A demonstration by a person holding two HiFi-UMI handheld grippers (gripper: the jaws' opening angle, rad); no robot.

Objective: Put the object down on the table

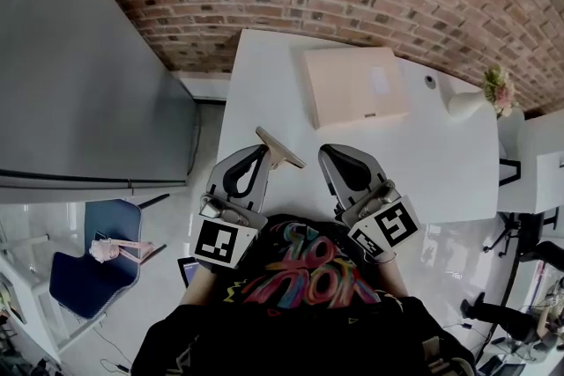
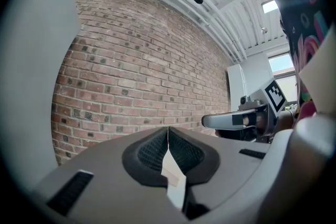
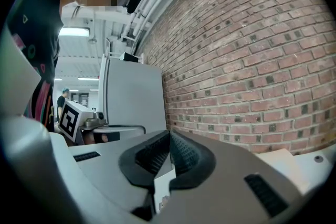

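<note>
Your left tool: jaws together, clamped on the flat tan piece. The left gripper view shows its pale edge pinched between the ribbed pads. Your right tool: jaws together, and no view shows anything pinched. The white under its pads reads as counter, not a held thing. Both tools sit side by side at the near edge of the white counter, tips pointing toward the far edge and the brick wall. The tan piece sticks out past the left tool's tip with its long axis crosswise to the jaws, slanting from the left-edge side toward the gap between the two tools. Its right end comes near the right tool's tip but is apart from it. You cannot tell from these views whether the piece touches the counter; it looks just above the surface. Judgement: put-down not yet done. The relation that matters is that bare counter lies directly under and ahead of the piece, so your left hand alone can do it: lower, then part the jaws. The tan box sits toward the far edge and the vase near the far right corner, both well apart from the drop spot. Risk: the piece is thin and may cling to a pad on release.
</note>
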